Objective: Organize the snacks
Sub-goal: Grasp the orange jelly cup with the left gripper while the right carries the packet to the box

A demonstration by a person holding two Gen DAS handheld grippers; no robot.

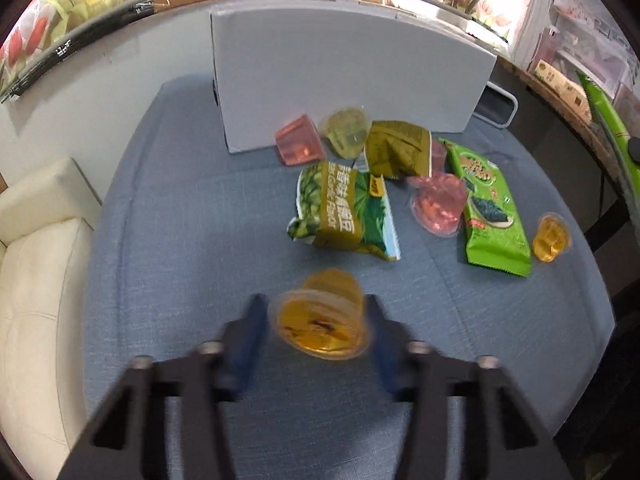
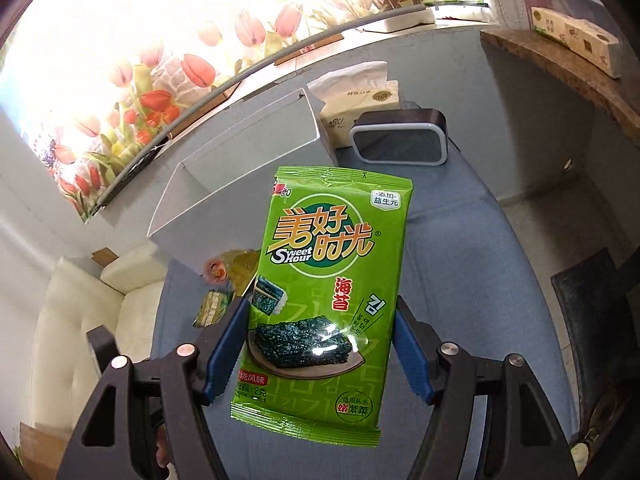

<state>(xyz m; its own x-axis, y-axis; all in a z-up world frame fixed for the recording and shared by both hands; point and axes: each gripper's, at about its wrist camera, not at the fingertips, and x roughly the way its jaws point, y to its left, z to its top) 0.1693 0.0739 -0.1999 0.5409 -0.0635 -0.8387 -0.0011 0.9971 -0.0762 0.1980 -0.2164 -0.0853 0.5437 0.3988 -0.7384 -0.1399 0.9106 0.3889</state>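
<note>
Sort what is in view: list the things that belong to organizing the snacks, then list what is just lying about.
Part of the job:
- seaweed packet in the right gripper
- orange jelly cup between the left gripper's jaws
- green pea bag
- pink jelly cups
- white box

Lying about:
- tissue pack
- dark speaker-like block
- cream sofa

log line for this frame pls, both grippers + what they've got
left gripper: around orange jelly cup, contact unclear | right gripper: shut on green seaweed packet, lifted | white box: behind snack pile
</note>
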